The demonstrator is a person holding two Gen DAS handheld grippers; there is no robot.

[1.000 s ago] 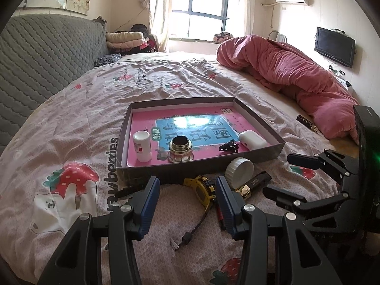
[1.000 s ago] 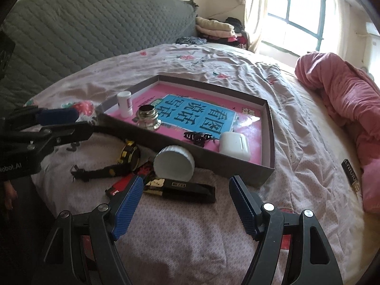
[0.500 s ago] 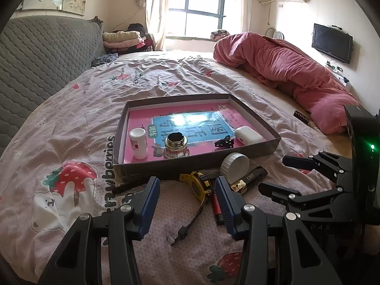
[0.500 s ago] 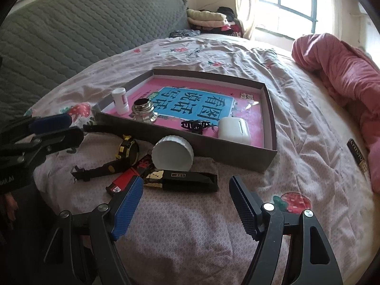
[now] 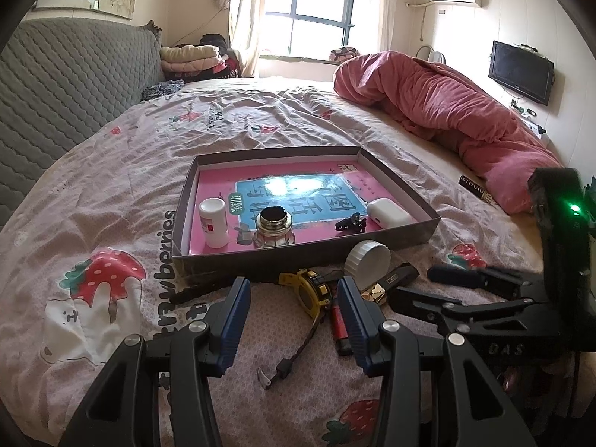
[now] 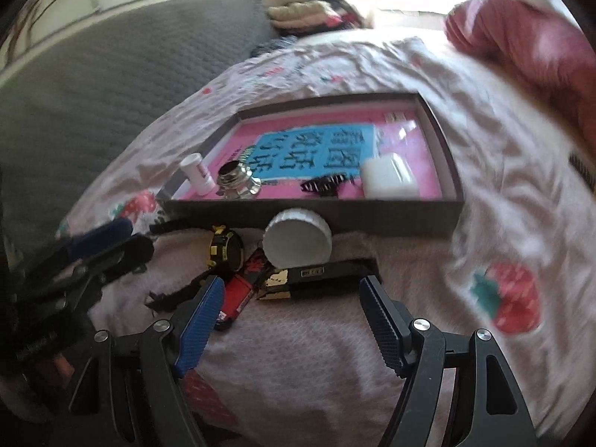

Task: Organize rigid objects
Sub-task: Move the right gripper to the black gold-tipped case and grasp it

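Note:
A shallow grey tray (image 5: 305, 260) with a pink floor lies on the bed. In it stand a small white bottle (image 5: 213, 223) and a glass ink bottle (image 5: 273, 227), with a black hair clip (image 5: 350, 222) and a white case (image 5: 387, 214) lying beside them. In front of the tray lie a white round jar (image 6: 298, 242), a yellow-black tape measure (image 6: 225, 251), a red lighter (image 6: 238, 294) and a black-and-gold bar (image 6: 316, 279). My left gripper (image 5: 294, 316) is open just short of the tape measure (image 5: 311, 292). My right gripper (image 6: 290, 316) is open, nothing in it, just short of the bar.
A bunched pink quilt (image 5: 447, 111) covers the far right of the bed. The grey quilted headboard (image 5: 56, 93) runs along the left. A small dark stick (image 5: 475, 188) lies beside the quilt. The tape measure's black strap (image 5: 298, 350) trails toward me.
The right gripper's view has rolled and drawn closer to the bar and jar, and is now blurred. The left gripper has hardly moved. Both stay open.

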